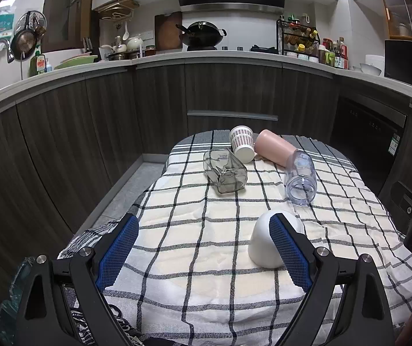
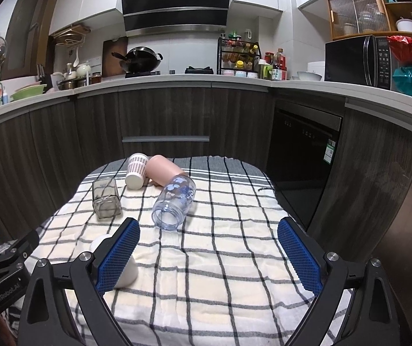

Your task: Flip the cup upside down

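Note:
Several cups lie on a checked cloth (image 1: 200, 230). A white cup (image 1: 263, 245) stands upside down near the front, partly behind my left gripper's right finger; it also shows in the right wrist view (image 2: 126, 271) behind the left finger. A clear blue-printed cup (image 1: 301, 177) (image 2: 175, 201), a smoky square glass (image 1: 226, 170) (image 2: 105, 197), a patterned paper cup (image 1: 242, 142) (image 2: 136, 170) and a pink cup (image 1: 273, 145) (image 2: 164, 170) lie on their sides further back. My left gripper (image 1: 203, 248) is open and empty. My right gripper (image 2: 208, 253) is open and empty.
The cloth covers a small table (image 2: 234, 173) in a kitchen. Dark wood cabinets (image 1: 159, 101) and a white counter run behind it, with a dishwasher (image 2: 301, 150) to the right. The floor (image 1: 136, 184) drops off left of the table.

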`<state>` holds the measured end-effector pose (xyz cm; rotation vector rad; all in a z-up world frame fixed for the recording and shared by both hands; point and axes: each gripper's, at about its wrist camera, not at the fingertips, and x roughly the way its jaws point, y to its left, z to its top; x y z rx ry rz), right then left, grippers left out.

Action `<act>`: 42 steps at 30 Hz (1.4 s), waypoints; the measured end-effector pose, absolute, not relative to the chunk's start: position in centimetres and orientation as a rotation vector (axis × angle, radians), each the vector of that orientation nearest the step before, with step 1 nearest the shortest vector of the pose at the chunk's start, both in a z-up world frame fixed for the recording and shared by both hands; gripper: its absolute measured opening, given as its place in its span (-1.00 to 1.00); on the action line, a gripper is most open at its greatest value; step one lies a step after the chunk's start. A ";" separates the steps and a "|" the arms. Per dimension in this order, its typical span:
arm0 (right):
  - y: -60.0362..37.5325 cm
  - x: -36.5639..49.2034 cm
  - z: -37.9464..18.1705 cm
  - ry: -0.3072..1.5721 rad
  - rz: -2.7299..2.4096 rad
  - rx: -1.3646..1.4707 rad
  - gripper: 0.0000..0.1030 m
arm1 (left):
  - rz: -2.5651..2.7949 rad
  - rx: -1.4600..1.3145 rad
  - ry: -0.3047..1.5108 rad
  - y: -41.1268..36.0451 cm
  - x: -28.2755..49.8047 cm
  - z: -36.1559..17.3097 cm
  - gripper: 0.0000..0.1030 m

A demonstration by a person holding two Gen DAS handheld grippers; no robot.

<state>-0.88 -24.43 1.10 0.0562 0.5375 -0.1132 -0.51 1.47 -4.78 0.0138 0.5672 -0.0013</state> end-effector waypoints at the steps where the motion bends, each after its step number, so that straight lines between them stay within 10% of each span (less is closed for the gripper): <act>1: -24.4 -0.9 1.1 0.537 -0.113 0.056 0.88 | -0.002 0.013 0.567 1.5 -0.5 -4.8 0.80; 42: -24.8 -0.7 1.4 0.536 -0.117 0.071 0.89 | -0.013 0.014 0.563 1.4 -0.1 -4.9 0.93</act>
